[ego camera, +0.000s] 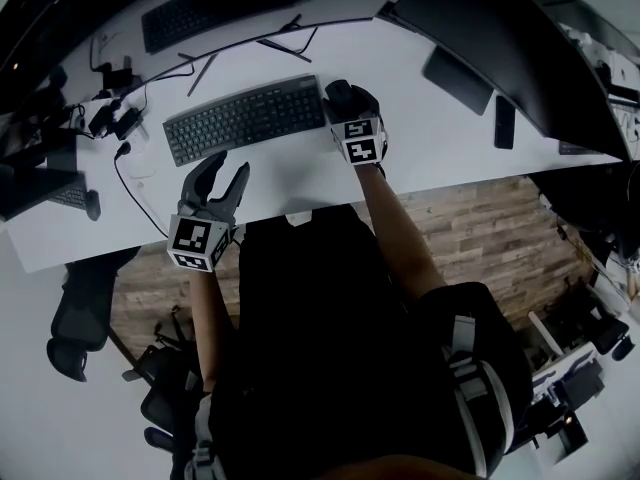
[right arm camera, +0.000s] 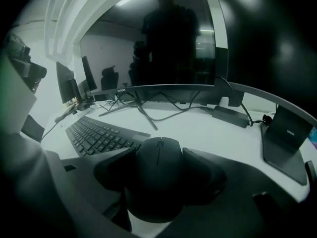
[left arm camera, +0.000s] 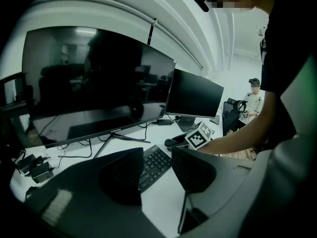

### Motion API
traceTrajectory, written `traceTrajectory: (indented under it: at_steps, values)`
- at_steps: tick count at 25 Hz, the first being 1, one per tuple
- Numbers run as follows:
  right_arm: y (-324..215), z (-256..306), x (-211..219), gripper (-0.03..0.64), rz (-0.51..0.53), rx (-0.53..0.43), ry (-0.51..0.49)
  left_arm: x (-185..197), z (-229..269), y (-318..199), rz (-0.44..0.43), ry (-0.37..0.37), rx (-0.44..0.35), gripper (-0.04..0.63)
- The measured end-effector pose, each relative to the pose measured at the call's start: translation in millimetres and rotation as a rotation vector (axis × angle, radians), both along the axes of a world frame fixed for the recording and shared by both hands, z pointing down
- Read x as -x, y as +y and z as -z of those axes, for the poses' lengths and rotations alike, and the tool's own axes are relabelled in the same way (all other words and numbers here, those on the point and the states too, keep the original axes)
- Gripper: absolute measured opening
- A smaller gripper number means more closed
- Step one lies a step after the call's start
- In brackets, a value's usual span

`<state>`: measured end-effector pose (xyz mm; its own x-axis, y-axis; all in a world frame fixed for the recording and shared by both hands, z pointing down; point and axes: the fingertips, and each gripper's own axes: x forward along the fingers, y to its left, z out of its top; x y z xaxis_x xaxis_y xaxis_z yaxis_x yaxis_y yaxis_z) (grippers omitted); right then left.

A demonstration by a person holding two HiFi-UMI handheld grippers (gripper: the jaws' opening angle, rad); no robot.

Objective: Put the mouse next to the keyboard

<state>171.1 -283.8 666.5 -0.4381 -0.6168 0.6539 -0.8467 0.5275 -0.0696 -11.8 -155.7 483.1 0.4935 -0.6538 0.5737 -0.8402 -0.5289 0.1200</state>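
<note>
White counter (ego camera: 300,173), wood floor (ego camera: 480,228) past its near edge. Landmark: keyboard (ego camera: 245,118), mid-counter, slightly skewed.

Mouse (right arm camera: 158,155) is at the keyboard's right end, just beside it. Right tool (right arm camera: 158,177) is clenched on it. Right gripper view shows one jaw against each side of the mouse, scroll wheel end pointing away from the camera. No view settles whether the mouse's base touches the counter. Head view gives only the mouse's far end poking out past the tool's marker cube (ego camera: 360,140); the grip contact is not readable there.

Left tool (ego camera: 222,176) is released, jaws apart with nothing in them, over the counter on the keyboard's near side, toward its left half. Left gripper view shows counter and a corner of the keyboard through the gap.

Head view adds:
- second keyboard (ego camera: 215,8) behind the main one
- phone (ego camera: 505,121) well to the keyboard's right

Left gripper view adds:
- big monitor (left arm camera: 99,83), screen dark, behind the keyboard
- smaller monitor (left arm camera: 193,93) further right
- person (left arm camera: 254,95) seated in the background
</note>
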Motion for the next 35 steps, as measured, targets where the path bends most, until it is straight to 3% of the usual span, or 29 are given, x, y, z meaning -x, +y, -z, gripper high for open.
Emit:
traceTrajectory:
  at_steps: [24, 35]
  values:
    - [-22.7, -40.7, -9.4, 0.298, -0.104, 0.081, 0.068, 0.9, -11.5, 1.1, -0.009, -0.006, 0.024, 0.178]
    - [-24.6, -38.4, -8.3, 0.302, -0.115, 0.049, 0.058, -6.3, -20.2, -4.0, -0.040, 0.013, 0.056, 0.178]
